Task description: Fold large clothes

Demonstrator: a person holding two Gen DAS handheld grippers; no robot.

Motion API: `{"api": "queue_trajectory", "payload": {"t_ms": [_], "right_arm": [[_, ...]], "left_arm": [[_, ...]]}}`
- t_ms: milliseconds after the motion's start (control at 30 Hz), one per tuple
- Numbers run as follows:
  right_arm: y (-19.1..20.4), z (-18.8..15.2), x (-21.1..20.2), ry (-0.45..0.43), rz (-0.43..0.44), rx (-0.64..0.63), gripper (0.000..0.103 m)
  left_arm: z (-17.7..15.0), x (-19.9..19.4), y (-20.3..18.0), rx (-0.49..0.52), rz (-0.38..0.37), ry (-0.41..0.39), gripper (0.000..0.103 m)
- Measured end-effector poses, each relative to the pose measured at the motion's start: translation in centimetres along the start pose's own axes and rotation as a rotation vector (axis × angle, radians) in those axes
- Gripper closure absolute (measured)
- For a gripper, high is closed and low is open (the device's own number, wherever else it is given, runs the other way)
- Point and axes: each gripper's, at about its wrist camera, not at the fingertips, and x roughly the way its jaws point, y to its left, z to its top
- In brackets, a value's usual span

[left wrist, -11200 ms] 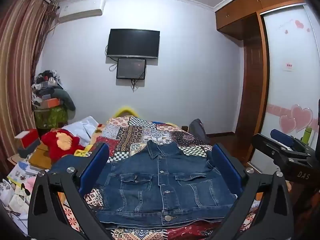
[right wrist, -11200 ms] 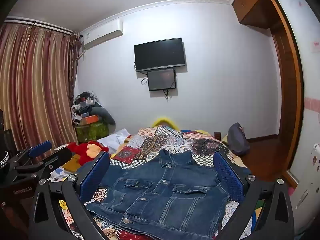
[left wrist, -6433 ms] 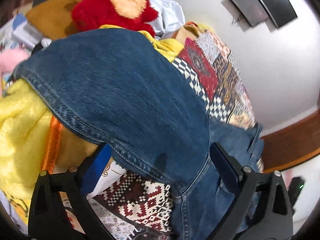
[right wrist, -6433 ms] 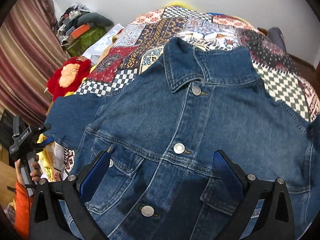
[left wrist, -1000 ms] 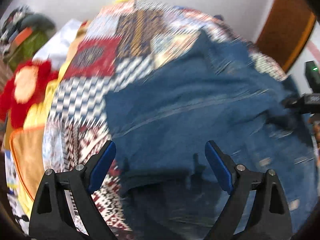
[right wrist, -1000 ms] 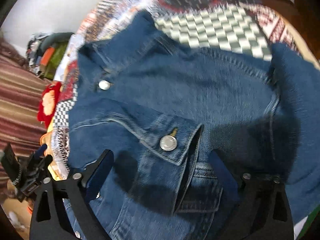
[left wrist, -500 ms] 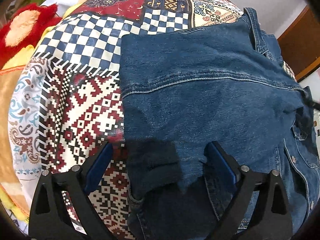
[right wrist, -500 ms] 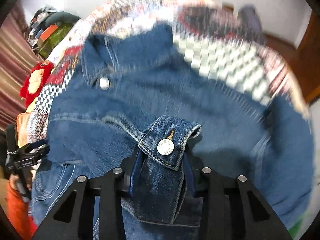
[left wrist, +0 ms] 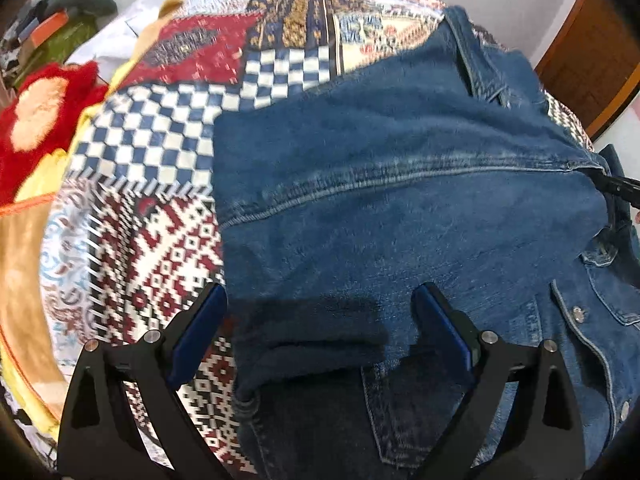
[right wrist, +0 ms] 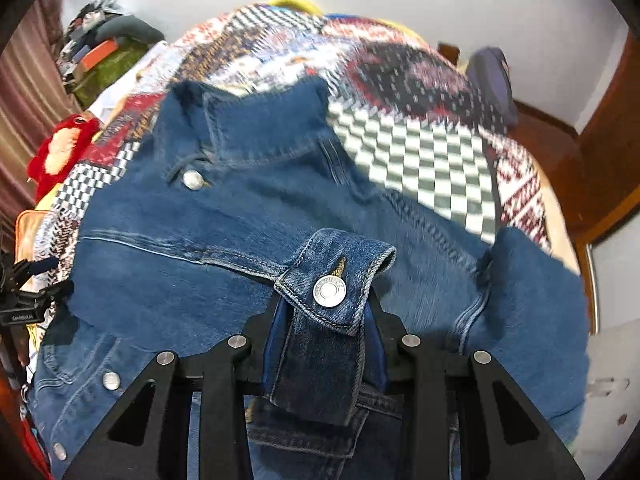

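Observation:
A blue denim jacket (left wrist: 400, 200) lies on a patchwork quilt (left wrist: 160, 216), one sleeve folded across its front. My left gripper (left wrist: 320, 328) is open above the folded sleeve's end, fingers apart on either side of it. My right gripper (right wrist: 326, 320) is shut on the buttoned cuff (right wrist: 332, 280) of the other sleeve and holds it up over the jacket (right wrist: 224, 248). The collar (right wrist: 240, 120) points away from me. The left gripper also shows at the left edge of the right wrist view (right wrist: 24, 292).
A red plush toy (left wrist: 36, 112) and yellow cloth lie left of the quilt. A pile of clutter (right wrist: 104, 48) stands by the striped curtain. A dark bag (right wrist: 492, 80) sits at the far right by the wooden wardrobe (right wrist: 608, 152).
My right gripper stays shut on the cuff and has carried it a little further over the jacket. My left gripper has stayed open and shifted slightly over the folded sleeve.

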Motion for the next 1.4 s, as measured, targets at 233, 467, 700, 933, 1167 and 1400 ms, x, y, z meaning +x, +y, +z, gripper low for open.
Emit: {"api": "queue_trajectory", "payload": {"t_ms": [233,467,700,933,1167,1400], "right_arm": [[0.5,-0.7,3.1,0.096,-0.072,-0.066,0.047],[-0.1,-1.3,2.4,0.084,-0.119,-0.07,0.032],[-1.6,-1.1,-4.3,-0.04,-0.037,0.034,0.032],[-5.4,-2.1,-11.7,-0.204,-0.012,0.148,0.032],[-10.0,-4.7,-16.3,-0.271,-0.065,0.21,0.032],[-16.3,-9.4,-14.5,-0.19,-0.057,0.368,0.032]], "left_arm": [[0.2,1.0,0.6,-0.037,-0.018,0.017,0.006],[0.1,1.0,0.3,-0.07,-0.013,0.033,0.006],[1.9,-3.6,-2.9,0.018,0.025,-0.064,0.006],[5.2,-9.0,-7.5,0.067,-0.029,-0.199,0.006],[7.0,-10.8,-13.2,0.176,-0.079,-0.265,0.006],[8.0,-8.7,-18.8,0.269,-0.141,-0.24,0.006]]}}
